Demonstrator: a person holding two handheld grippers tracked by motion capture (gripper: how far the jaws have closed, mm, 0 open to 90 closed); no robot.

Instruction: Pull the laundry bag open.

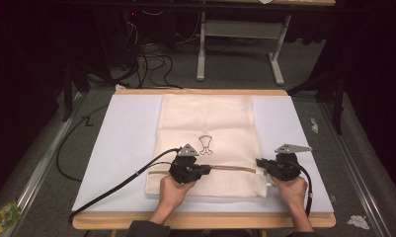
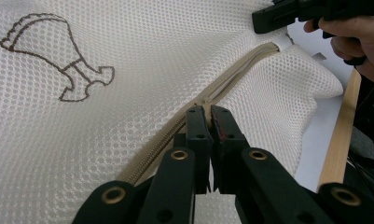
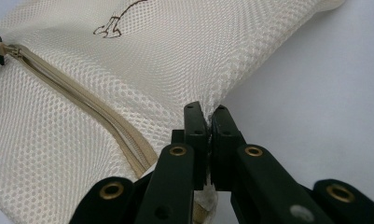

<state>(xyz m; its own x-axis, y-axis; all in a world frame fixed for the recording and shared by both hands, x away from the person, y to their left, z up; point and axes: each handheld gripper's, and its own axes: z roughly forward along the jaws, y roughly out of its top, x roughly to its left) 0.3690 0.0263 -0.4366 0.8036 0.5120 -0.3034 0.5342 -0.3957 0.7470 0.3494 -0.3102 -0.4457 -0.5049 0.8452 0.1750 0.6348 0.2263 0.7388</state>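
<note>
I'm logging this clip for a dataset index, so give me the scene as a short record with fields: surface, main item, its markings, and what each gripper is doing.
surface: white sheet over a wooden table
main item: cream mesh bag, lying flat
markings: brown outline drawing; beige zipper running across near the person's end
left gripper: jaws shut on the zipper line; whether they hold the slider is hidden
right gripper: jaws shut on the bag's mesh edge beside the zipper's end
</note>
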